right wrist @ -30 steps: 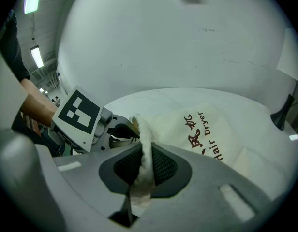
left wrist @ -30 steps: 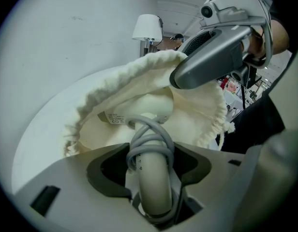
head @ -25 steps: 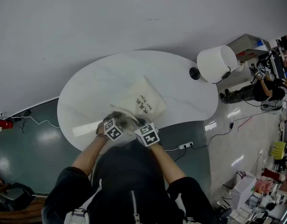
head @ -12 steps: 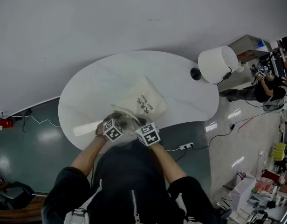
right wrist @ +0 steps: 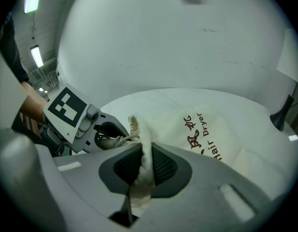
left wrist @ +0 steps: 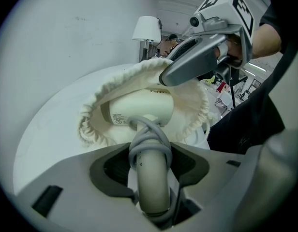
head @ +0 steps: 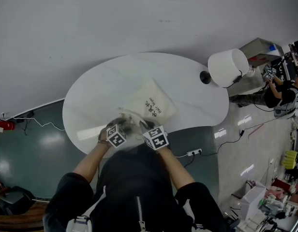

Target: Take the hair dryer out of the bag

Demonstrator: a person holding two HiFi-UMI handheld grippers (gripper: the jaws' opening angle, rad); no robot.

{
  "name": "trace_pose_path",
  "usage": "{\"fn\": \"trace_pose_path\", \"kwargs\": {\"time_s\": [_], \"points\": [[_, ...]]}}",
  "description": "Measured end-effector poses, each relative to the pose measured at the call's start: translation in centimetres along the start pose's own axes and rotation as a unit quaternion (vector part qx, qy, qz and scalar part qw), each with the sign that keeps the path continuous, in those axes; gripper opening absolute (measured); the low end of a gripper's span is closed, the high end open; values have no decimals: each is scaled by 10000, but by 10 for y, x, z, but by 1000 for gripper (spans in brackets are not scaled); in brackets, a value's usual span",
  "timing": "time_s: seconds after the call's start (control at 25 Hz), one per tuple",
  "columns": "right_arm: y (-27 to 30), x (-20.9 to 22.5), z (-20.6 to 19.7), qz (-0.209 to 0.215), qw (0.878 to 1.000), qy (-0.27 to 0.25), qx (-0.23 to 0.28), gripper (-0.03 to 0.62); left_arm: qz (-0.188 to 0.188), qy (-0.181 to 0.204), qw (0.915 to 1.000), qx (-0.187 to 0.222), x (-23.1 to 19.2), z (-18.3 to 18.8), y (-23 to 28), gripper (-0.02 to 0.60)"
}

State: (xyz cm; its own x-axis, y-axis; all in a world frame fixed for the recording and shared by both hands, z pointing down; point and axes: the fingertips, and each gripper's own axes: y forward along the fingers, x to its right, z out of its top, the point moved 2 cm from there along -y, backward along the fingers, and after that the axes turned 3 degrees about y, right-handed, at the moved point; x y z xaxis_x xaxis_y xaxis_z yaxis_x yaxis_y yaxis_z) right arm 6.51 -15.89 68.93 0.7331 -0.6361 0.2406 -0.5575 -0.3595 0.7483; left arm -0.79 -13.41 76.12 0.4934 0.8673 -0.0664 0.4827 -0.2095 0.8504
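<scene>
A cream cloth drawstring bag lies on the round-edged white table, close to its near edge and about midway along it, its gathered mouth turned towards the person; dark red print on its side reads "Hair Dryer", with two characters beside it that I cannot read. The white plastic hair dryer is partly in the bag; its barrel sits inside the ruffled mouth, while its handle sticks out towards the near edge, with the grey cord wound round its top. A small label on the barrel carries print too fine to read. The left gripper has just been closing and its jaws, set fairly wide, press on that handle from both sides. The right gripper, just beside it, has its jaws nearly together, pinching the frilled rim of the bag's mouth. A white-shaded lamp stands at the table's far right edge.
</scene>
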Motion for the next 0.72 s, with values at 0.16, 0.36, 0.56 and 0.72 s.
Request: {"fn": "trace_pose_path", "kwargs": {"time_s": [0.16,0.36,0.56,0.72], "points": [[1,1,-1,-12,10000,-2,18,26,-28,-23,10000,-6,3,-4,-1,229],[2,1,-1,-24,10000,-9,0,26,-41,9,10000,-28,8,-8,-6,229],[2,0,-1,-67,10000,-17,17,26,-40,-23,10000,-56,12,-13,-9,229],[4,-1,1,-109,9999,-15,26,26,-57,-45,9999,-83,16,-17,-11,229]]}}
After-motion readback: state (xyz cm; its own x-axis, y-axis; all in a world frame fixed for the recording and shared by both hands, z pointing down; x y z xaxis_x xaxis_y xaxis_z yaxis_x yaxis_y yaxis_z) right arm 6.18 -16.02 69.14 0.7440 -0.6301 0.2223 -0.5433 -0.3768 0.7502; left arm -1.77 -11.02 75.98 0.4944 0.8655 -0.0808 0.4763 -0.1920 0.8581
